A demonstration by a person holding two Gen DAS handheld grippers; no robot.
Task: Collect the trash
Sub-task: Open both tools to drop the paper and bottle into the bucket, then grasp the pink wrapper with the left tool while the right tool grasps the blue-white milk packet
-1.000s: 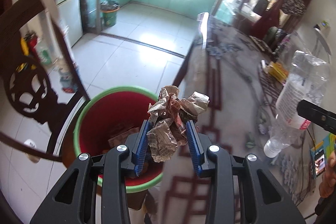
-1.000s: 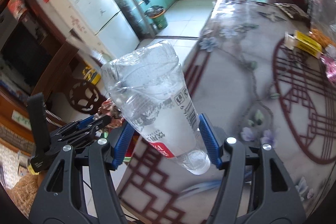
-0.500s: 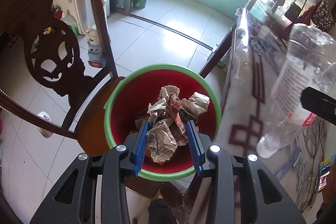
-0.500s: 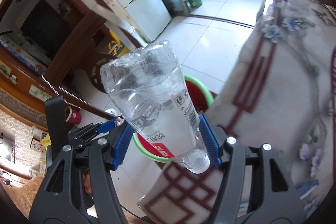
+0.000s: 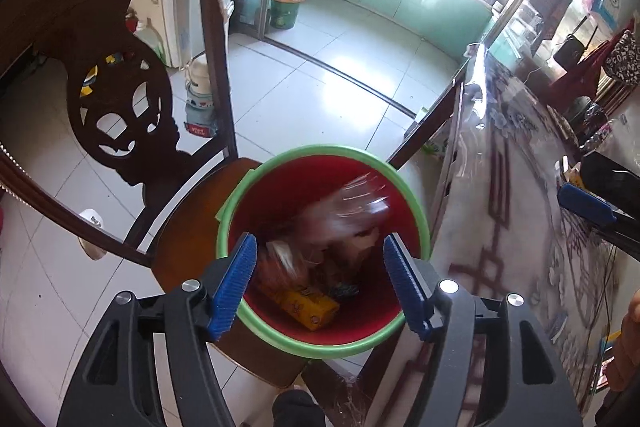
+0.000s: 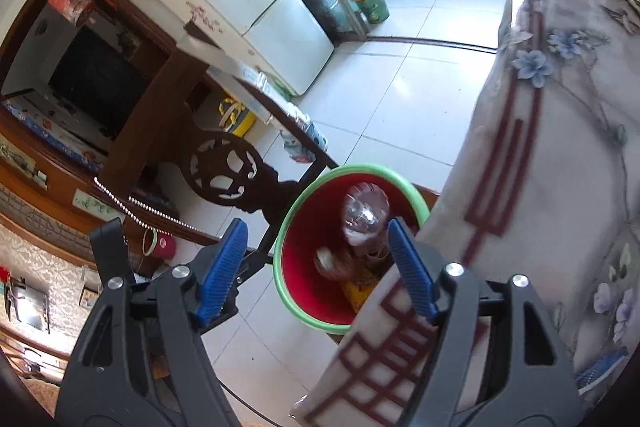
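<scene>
A red bucket with a green rim stands on a chair seat beside the table. My left gripper hangs over it, its jaws opening, with nothing pressed between the blue pads. A blurred crumpled paper wad is dropping among the trash inside. My right gripper is also above the bucket rim, jaws opening and empty. The clear plastic bottle stands on end inside the bucket, and shows as a blur in the left wrist view.
A dark carved wooden chair holds the bucket. The table with a flowered cloth borders the bucket on the right. A yellow box lies in the bucket. A green bin and a white fridge stand farther off.
Both grippers swung from over the table to above the bucket. The left jaws parted and let the paper wad fall. The right jaws parted and the bottle dropped in.
</scene>
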